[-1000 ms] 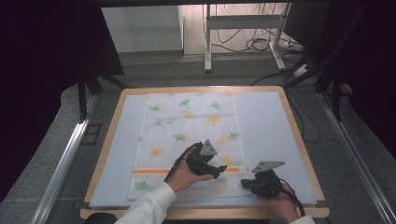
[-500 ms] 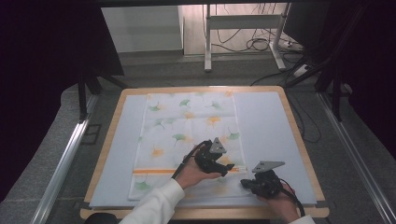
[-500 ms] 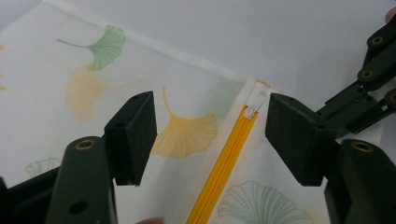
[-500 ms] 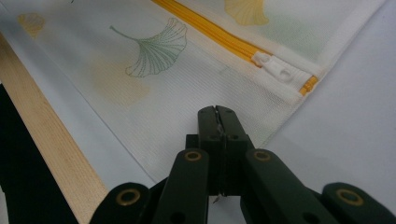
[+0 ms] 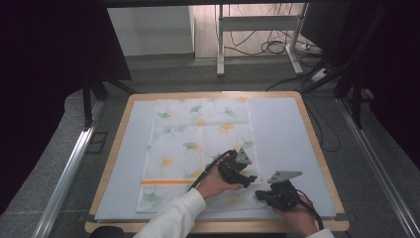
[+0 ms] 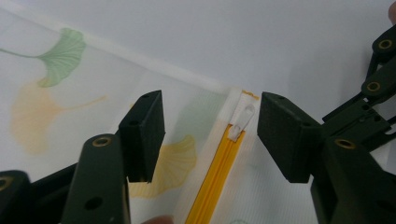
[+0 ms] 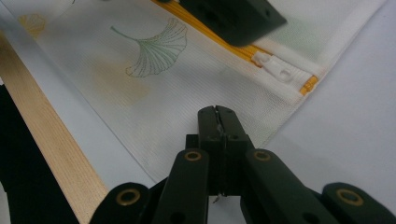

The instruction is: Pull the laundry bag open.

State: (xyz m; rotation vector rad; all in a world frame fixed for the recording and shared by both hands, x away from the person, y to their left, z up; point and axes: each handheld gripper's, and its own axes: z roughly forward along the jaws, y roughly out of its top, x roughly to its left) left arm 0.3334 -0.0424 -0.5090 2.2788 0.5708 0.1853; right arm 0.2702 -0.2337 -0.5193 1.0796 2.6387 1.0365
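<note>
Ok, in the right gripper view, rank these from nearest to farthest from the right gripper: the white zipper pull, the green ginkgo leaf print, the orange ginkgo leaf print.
1. White zipper pull, just ahead, to the right.
2. Green ginkgo leaf print, ahead, to the left.
3. Orange ginkgo leaf print, far upper left corner.

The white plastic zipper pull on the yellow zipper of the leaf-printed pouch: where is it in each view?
High view: too small to make out; it lies at the right end of the yellow zipper, under the left gripper.
Left gripper view: the white plastic zipper pull is upper centre, between the open jaws.
Right gripper view: upper right.
Shared landmark: the yellow zipper.
</note>
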